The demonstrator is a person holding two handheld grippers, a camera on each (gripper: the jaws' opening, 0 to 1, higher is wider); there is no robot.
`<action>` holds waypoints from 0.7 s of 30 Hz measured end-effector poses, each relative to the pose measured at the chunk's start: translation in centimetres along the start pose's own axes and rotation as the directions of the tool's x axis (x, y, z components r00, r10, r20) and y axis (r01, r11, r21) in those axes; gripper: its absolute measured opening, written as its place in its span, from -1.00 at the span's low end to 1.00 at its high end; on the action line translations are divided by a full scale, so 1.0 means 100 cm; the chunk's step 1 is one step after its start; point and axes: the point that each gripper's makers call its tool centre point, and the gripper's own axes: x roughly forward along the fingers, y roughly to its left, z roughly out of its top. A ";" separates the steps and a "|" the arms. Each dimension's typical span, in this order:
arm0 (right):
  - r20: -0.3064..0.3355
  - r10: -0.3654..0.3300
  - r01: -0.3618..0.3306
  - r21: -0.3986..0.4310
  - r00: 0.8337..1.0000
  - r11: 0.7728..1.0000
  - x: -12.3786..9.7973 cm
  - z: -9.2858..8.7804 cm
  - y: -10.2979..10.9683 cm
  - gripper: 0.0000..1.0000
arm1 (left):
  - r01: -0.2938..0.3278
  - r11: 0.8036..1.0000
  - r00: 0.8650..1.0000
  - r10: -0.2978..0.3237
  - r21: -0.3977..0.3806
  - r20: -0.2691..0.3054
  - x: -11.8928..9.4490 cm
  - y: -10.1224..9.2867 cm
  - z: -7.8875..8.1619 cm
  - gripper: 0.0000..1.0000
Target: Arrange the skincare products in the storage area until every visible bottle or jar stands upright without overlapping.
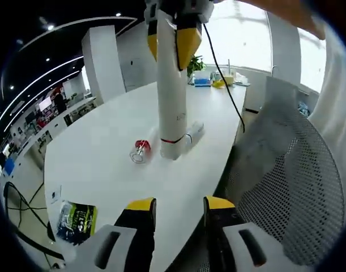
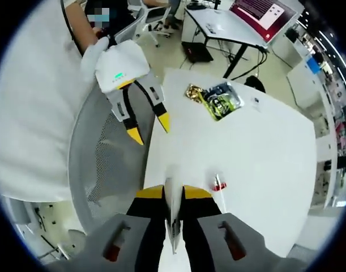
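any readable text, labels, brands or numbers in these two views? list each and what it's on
Nothing can be read.
Tall white tube held by the right gripper: faint grey mark mid-body, too blurred.
Green-and-black packet on the white table: print too small.
Small red-capped bottle: no legible label.
Monitor in the background: screen content blurred.

The right claw (image 2: 173, 198) is clamped, its yellow-tipped jaws closed on a thin white tube (image 2: 173, 218). The left claw (image 2: 149, 129) hangs with jaws spread apart, gripping nothing, carried by a white-gloved hand (image 2: 96, 54) with a white sleeve behind it.
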 end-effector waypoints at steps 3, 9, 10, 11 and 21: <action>-0.030 -0.014 0.014 -0.015 0.999 1.000 -0.009 -0.007 -0.017 -0.86 | -0.025 0.999 1.000 0.025 0.019 0.008 -0.002 0.005 0.000 -0.37; -0.062 -0.026 0.024 -0.042 0.998 0.999 -0.023 -0.017 -0.043 -0.86 | -0.040 0.998 0.999 0.041 0.042 -0.024 0.000 0.006 -0.007 -0.35; -0.063 -0.024 0.021 -0.042 0.998 0.999 -0.025 -0.018 -0.048 -0.86 | -0.041 0.998 0.999 0.042 0.043 -0.024 0.000 0.006 -0.007 -0.35; -0.063 -0.021 0.019 -0.041 0.998 0.999 -0.026 -0.019 -0.051 -0.86 | -0.045 0.998 0.999 0.046 0.045 -0.023 0.000 0.007 -0.006 -0.35; -0.078 -0.017 0.014 -0.041 0.997 0.999 -0.034 -0.028 -0.091 -0.86 | -0.055 0.997 0.998 0.057 0.048 -0.042 0.001 0.010 -0.010 -0.35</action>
